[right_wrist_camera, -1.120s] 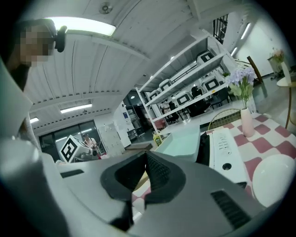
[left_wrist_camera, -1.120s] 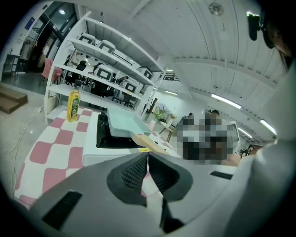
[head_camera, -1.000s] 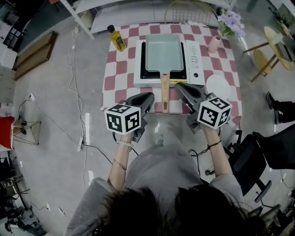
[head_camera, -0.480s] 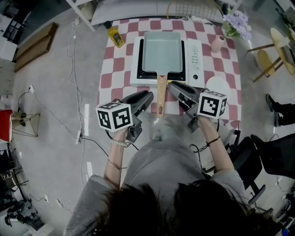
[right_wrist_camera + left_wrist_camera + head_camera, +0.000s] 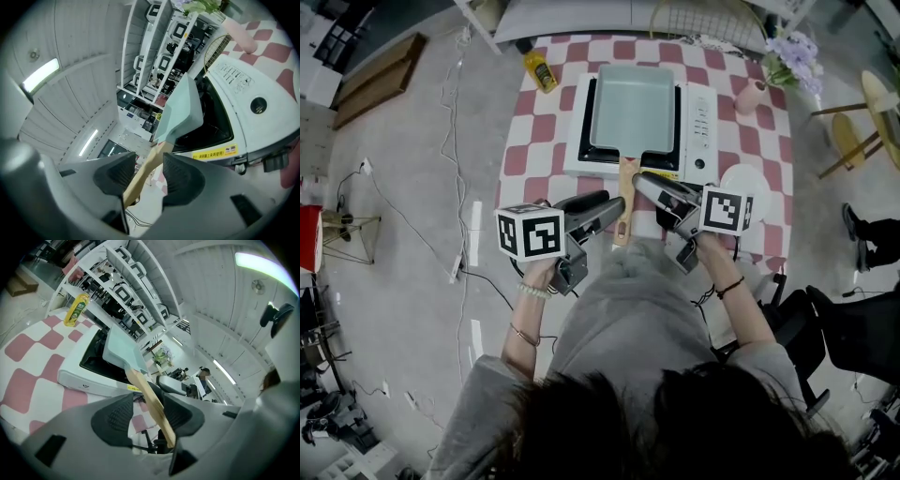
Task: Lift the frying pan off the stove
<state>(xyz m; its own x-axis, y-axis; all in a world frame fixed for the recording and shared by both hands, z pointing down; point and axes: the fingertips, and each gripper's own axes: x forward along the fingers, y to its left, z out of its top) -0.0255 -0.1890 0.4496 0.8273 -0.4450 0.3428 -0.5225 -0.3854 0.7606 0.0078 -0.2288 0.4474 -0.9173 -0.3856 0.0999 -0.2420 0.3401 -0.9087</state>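
Note:
A pale green rectangular frying pan [image 5: 633, 105] sits on a white portable stove [image 5: 701, 117]; its wooden handle [image 5: 623, 192] points toward me. My left gripper [image 5: 614, 208] comes in from the left at the handle's near end, my right gripper [image 5: 645, 181] from the right, a little further up. In the left gripper view the handle [image 5: 154, 408] runs between the left gripper [image 5: 147, 406] jaws. In the right gripper view the handle [image 5: 143, 176] lies between the right gripper [image 5: 149, 161] jaws. Both pairs of jaws have just been opening and stand open around it, with gaps at the pads.
The stove stands on a red-and-white checked table [image 5: 546, 131]. A yellow oil bottle [image 5: 537, 66] is at the back left, a pink vase with flowers [image 5: 757, 94] at the back right, a white plate [image 5: 745, 180] right of the stove. Cables run over the floor on the left.
Both grippers have rolled onto their sides and closed in on the handle from either side. Their jaws, shut a second ago, now stand open around the handle.

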